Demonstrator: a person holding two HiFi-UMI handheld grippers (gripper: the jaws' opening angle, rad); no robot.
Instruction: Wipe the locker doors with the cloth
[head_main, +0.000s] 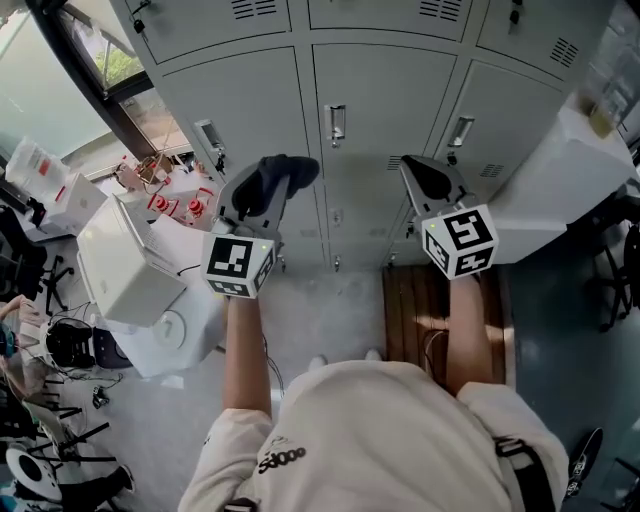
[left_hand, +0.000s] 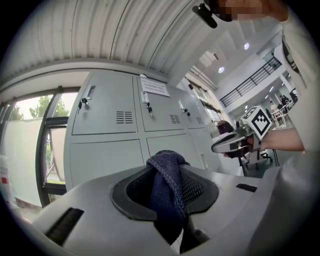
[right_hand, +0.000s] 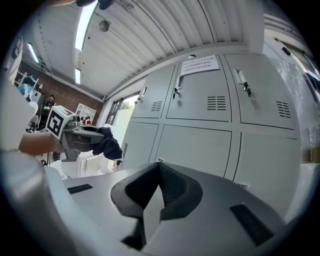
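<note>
Cloth (left_hand: 167, 185), dark blue and bunched, is clenched in the left claw (head_main: 262, 192), apparently short of the locker doors (head_main: 385, 120) at twelve o'clock. Toward three o'clock the right claw (right_hand: 159, 192) is pinched together on nothing. Wiping looks not yet begun; the next move calls for pressing the cloth against a door.

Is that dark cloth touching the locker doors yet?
Apart. In the right gripper view the cloth, clamped in the left gripper, hangs short of the locker doors, with open space showing between them.
</note>
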